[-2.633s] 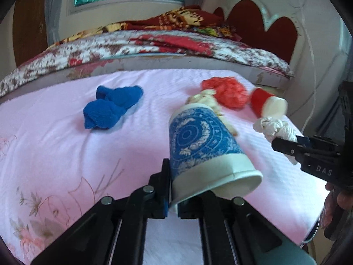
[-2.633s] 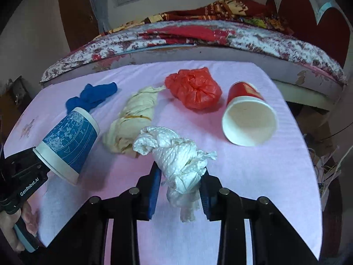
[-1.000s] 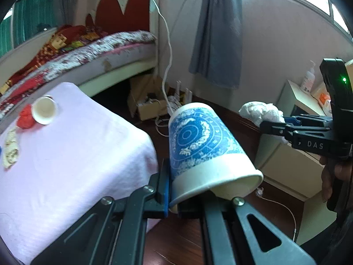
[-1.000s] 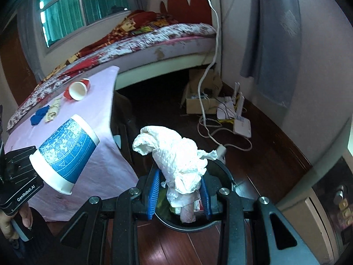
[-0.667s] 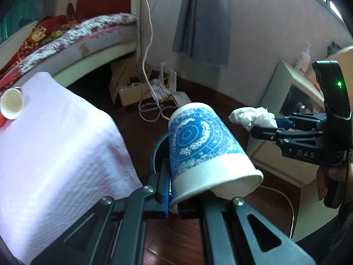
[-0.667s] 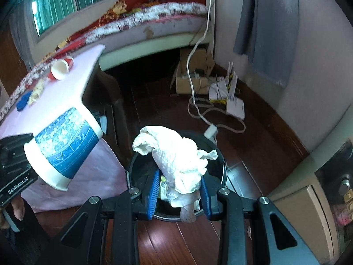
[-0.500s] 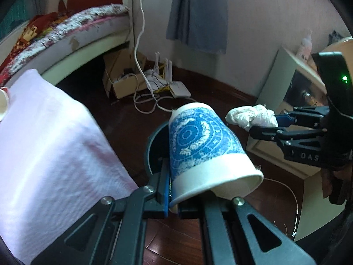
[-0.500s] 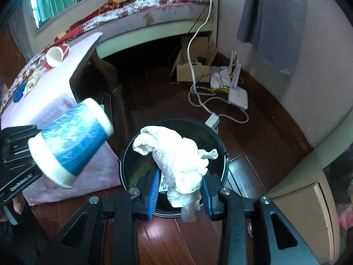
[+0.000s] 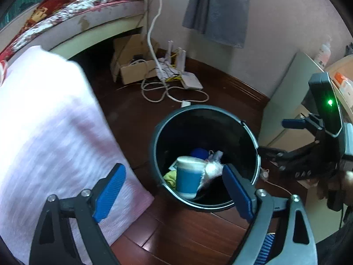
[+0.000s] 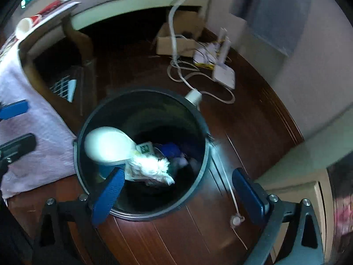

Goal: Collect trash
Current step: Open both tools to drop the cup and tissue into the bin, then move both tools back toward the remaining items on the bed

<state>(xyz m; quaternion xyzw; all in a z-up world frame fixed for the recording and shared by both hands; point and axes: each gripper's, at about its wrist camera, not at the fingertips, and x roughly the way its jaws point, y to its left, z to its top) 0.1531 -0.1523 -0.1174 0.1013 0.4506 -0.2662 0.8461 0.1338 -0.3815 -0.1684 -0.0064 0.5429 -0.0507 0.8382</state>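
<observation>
Drop step: the left gripper (image 9: 174, 187) and right gripper (image 10: 178, 187) have just sprung wide, nothing between the jaws, both poised over the black bin (image 9: 247, 132). The blue paper cup (image 9: 187, 177) and white wad (image 10: 154, 167) sit inside the bin, below the fingers. Next likely calls for returning to the pink-covered table (image 9: 44, 121), where a red cup (image 10: 26, 25) remains.

Domestic bedroom: bed (image 9: 92, 4) with floral mattress against the wall, grey curtain (image 9: 217, 11), dark wooden floor (image 9: 198, 231), router (image 9: 189, 80) and cables beside a cardboard box (image 9: 132, 70), black waste bin (image 9: 249, 137).
</observation>
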